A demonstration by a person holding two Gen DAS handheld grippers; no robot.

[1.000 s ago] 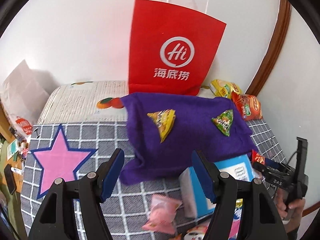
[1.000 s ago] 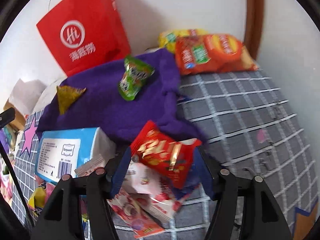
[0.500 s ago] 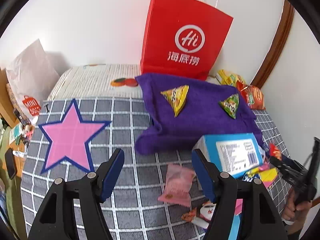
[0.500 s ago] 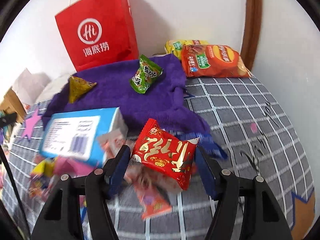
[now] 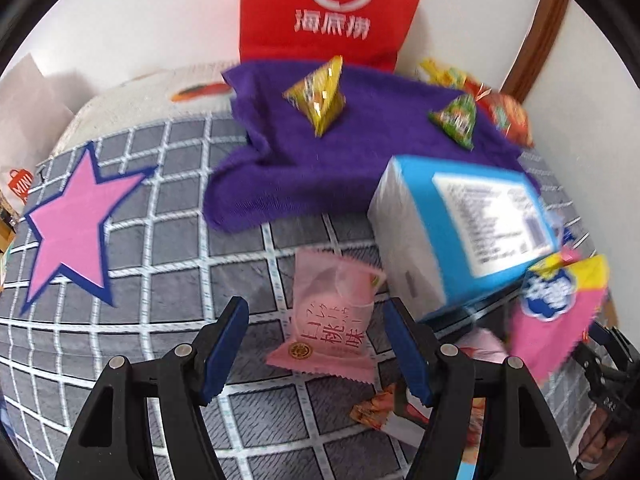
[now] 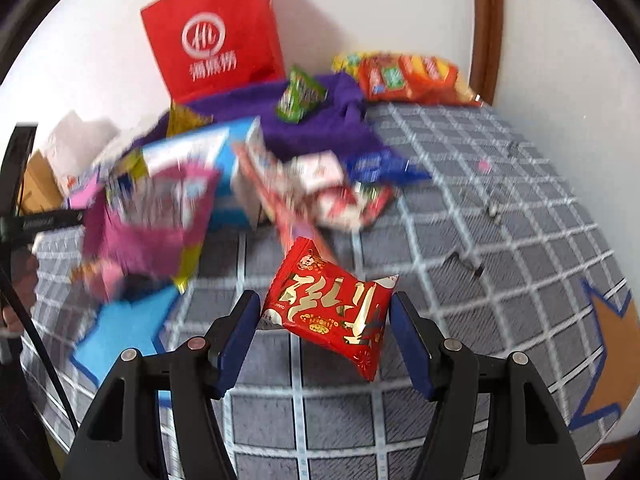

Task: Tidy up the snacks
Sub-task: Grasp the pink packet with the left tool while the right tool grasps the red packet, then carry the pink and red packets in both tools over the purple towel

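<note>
Right gripper (image 6: 324, 336) clamped on red snack packet (image 6: 334, 308) (left gripper (image 5: 316, 350) wide, over pink packet (image 5: 330, 320)).

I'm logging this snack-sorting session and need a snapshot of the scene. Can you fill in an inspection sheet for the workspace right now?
Surface: grey checked blanket with a pink star; purple cloth at the back.
Job's things: red snack packet held in the right gripper; pink packet lying between the left gripper's fingers, untouched.
Clutter: blue box, yellow and green triangular packets, orange chip bag, blurred wrapper pile.
Grippers: left open; right shut on the packet.
Cables: nothing seen.
Surroundings: red paper bag, white wall, wooden trim.
</note>
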